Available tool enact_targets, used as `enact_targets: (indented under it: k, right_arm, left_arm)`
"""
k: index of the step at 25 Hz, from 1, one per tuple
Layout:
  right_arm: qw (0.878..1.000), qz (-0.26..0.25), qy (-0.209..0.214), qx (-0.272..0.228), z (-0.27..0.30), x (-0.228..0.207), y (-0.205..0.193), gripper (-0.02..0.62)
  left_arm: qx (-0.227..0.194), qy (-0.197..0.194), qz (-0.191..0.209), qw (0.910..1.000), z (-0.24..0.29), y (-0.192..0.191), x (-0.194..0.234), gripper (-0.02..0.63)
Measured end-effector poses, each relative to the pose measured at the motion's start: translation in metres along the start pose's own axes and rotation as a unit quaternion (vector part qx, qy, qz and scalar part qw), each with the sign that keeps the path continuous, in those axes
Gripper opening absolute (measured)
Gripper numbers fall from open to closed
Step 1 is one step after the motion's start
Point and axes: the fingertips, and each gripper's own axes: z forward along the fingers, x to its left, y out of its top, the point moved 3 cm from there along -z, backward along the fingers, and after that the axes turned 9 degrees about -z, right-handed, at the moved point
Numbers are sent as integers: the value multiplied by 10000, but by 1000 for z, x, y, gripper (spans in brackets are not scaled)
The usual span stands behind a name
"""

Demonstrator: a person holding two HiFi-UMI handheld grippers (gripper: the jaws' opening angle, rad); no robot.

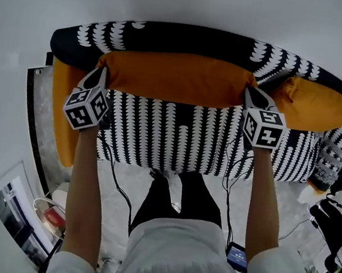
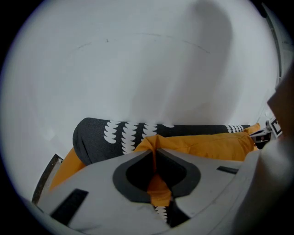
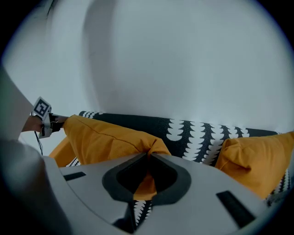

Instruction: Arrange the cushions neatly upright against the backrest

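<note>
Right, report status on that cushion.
Left hand-held gripper and right hand-held gripper each shut on a corner of the middle orange cushion. Cushion held lengthwise before the backrest. No obstruction seen between.

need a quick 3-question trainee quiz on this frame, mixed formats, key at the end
1. True or false: the left gripper and the right gripper are both shut on the same held cushion.
2. Where is the other cushion? A) on the floor B) at the right end of the sofa in the head view C) between the left gripper's fingers
3. Fill in: each gripper pinches the held cushion at a ___.
Key: 1 true; 2 B; 3 corner.
</note>
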Motion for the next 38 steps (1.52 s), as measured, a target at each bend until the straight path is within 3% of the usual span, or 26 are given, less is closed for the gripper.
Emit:
enact_targets:
  k: [5,12,17,21,26,29,33,38]
  right_arm:
    - [9991,-173,-312,216,20,-7,9,29]
    - [9981,-428,-244,378,32,-11,15,29]
    - [9995,-164,-191,177,19,-19,15,29]
    - [9988,-294,-375,-89,-3,-20,17,43]
    - [9937,-511,-944,-313,-34,-22,24,83]
    - [9926,-445,-1055,-403,-55,-15,24,83]
    - [9901,-721,-1115,-450,-82,-2,21,83]
    - [9884,-891,-1095,-563,-119,17,13,81]
  left_arm:
    - [25,197,168,9997,23,9,-2,44]
    - [-77,355,319,9988,38,17,-6,45]
    - [-368,478,525,9968,25,22,-6,65]
    - [-694,610,514,9944,7,27,-2,136]
    - [-992,214,-346,9942,-22,29,6,189]
    - [-962,132,-224,9950,-41,18,4,189]
    - [-986,-218,-159,9948,-66,7,-6,195]
    - [-992,-500,395,9930,-105,-6,-22,175]
